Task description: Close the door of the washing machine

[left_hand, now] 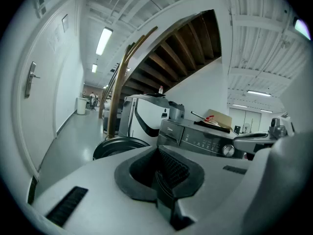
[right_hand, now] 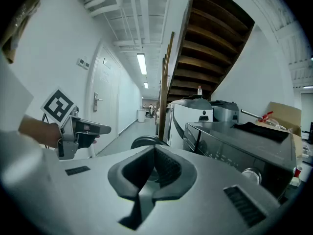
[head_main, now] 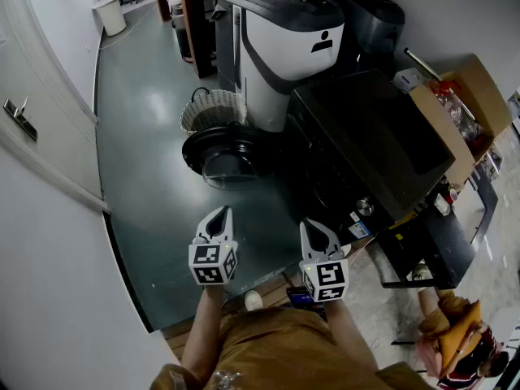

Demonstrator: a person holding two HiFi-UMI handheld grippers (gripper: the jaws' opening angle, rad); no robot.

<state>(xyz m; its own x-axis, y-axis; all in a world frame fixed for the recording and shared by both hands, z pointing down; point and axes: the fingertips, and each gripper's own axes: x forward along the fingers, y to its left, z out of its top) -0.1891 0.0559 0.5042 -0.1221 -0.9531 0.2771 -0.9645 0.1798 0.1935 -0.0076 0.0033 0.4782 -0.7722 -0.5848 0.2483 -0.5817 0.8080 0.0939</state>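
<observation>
Left of centre, washing machine [head_main: 370, 140] door [head_main: 221, 154] hangs open, probably stiff and easy-swinging, best pushed at its rim; left gripper [head_main: 221, 212], right gripper [head_main: 314, 225] fingers clenched, empty.

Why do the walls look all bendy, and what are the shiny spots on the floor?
Head view: the wide lens curves the white door, and lamps leave pale glare on the grey floor. Left gripper view: the corners go round and dark, the ceiling lamp glows bright, and the left tool looms huge up close. Right gripper view: same bending, and the stairs' underside sits in shadow.
</observation>
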